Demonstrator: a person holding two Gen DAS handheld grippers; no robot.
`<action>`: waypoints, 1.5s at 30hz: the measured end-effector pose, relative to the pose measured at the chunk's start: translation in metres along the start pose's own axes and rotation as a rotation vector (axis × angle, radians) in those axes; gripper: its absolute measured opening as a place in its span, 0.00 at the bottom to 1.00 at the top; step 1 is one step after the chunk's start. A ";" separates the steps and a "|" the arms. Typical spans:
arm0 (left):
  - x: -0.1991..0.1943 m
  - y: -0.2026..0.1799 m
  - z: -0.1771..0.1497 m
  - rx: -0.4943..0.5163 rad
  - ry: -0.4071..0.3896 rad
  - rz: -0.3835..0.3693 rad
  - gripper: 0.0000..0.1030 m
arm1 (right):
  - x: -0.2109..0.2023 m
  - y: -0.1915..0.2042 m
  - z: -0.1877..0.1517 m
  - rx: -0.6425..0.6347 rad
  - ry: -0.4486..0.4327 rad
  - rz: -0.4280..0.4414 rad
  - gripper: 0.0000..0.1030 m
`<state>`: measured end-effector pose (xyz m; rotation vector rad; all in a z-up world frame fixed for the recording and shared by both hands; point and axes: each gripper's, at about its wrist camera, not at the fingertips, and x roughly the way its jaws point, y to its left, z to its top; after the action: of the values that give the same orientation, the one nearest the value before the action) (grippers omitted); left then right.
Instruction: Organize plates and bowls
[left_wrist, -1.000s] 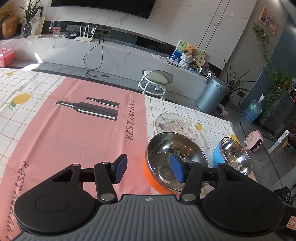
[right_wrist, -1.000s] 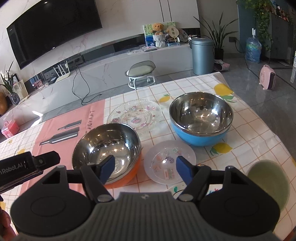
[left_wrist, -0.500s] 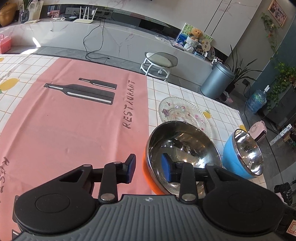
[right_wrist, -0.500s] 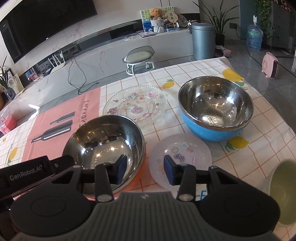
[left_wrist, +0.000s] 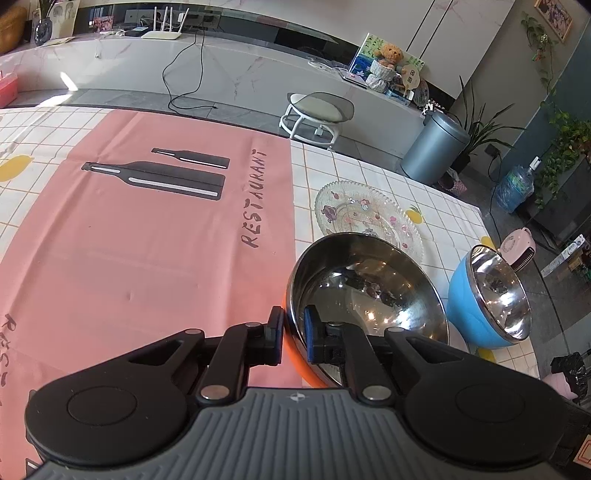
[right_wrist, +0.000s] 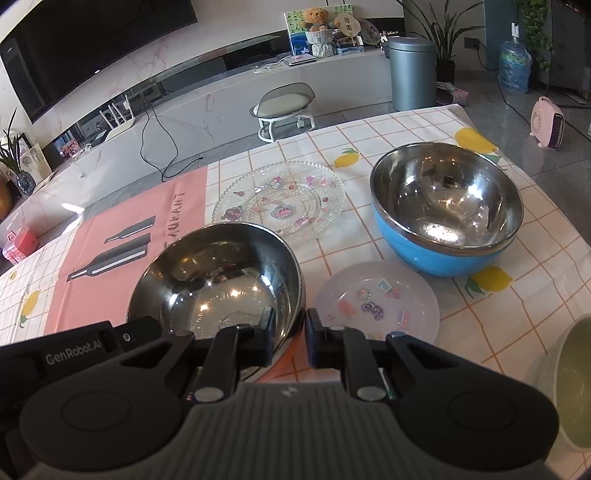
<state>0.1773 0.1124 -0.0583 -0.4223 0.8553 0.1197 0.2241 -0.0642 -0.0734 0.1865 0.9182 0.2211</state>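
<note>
— Where's your orange bowl (right_wrist: 221, 280)?
— On the table's near edge, beside the small plate (right_wrist: 380, 302). Your left gripper (left_wrist: 293, 334) and right gripper (right_wrist: 290, 339) each pinch its rim, jaws clenched, one finger inside, one outside.

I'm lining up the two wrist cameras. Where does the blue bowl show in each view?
Left wrist: the blue bowl sits at the right edge, right of the orange bowl.
Right wrist: the blue bowl is upper right, beyond the small plate.
Shared landmark: the patterned glass plate lies behind the orange bowl in both.
</note>
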 end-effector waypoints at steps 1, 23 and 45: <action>-0.002 0.000 -0.001 0.000 -0.003 0.001 0.12 | -0.001 0.000 0.000 0.007 0.005 0.002 0.14; -0.113 0.042 -0.053 -0.072 -0.076 0.023 0.12 | -0.096 0.029 -0.059 -0.046 0.013 0.143 0.14; -0.137 0.088 -0.103 -0.136 -0.009 0.073 0.12 | -0.107 0.051 -0.117 -0.096 0.169 0.206 0.14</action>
<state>-0.0092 0.1598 -0.0421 -0.5173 0.8563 0.2481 0.0624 -0.0357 -0.0482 0.1751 1.0540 0.4772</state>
